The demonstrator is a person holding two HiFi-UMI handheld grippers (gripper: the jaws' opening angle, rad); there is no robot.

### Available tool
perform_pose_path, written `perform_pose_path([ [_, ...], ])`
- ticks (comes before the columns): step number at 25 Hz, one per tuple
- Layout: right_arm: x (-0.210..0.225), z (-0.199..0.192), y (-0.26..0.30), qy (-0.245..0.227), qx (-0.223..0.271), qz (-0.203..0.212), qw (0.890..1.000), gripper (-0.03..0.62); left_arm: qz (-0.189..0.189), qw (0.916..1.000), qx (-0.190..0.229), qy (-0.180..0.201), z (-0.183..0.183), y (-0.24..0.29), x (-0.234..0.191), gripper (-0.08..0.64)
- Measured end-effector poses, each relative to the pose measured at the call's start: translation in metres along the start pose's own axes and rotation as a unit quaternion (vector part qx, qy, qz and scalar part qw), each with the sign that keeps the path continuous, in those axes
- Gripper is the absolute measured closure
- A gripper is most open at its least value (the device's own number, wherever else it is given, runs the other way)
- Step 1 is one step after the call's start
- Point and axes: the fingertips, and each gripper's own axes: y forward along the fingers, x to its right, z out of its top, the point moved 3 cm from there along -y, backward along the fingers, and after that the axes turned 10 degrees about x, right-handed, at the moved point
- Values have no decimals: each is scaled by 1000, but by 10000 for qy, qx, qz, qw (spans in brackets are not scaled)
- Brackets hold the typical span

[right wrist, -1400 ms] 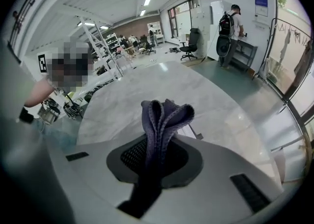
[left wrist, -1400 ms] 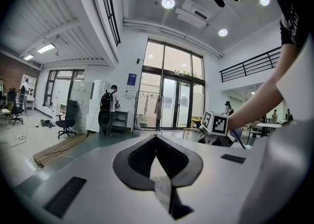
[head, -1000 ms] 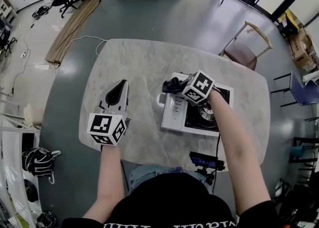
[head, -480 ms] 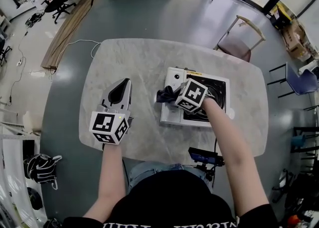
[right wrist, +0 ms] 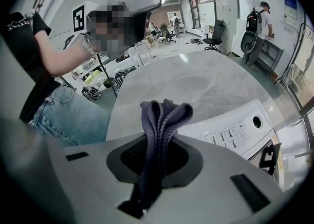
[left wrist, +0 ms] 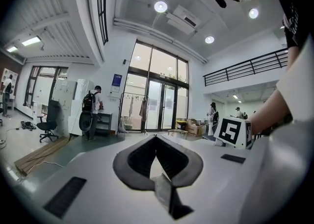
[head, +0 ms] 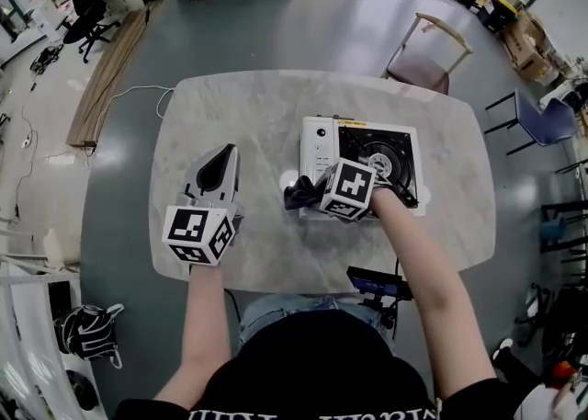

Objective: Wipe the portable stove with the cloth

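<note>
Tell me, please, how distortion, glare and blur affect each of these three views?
Head view: fisheye bows the table edge, and pale window reflections lie on the floor. Left gripper view: black vignette at the corners, bright ceiling lights. Right gripper view: the cloth in the right hand-held gripper looks sharp; the portable stove curves; a mosaic patch sits upper left.

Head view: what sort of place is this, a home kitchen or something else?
Probably an open workshop or lab hall, not a kitchen. There is a rolling office chair on bare grey floor, cardboard boxes and tall glass entrance doors. The portable stove just sits on a marble table.
</note>
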Motion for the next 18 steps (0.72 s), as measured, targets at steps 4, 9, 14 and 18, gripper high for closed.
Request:
perform_pose_path([
  [4,-14,-1,5,-33,-30,42,10000,529,-176,9998,6,-24,-1,3,4,549],
  [9,-19,-6,2,134,131,-81,9998,529,-321,9995,19,-51,-1,7,7,549],
  [14,-29,-10,2,346,124,-221,9991,529,-376,9993,35,-72,1,6,2,549],
  [18,-36,-12,-9,376,149,-502,9979,529,-415,9991,34,-108,-1,3,1,549],
])
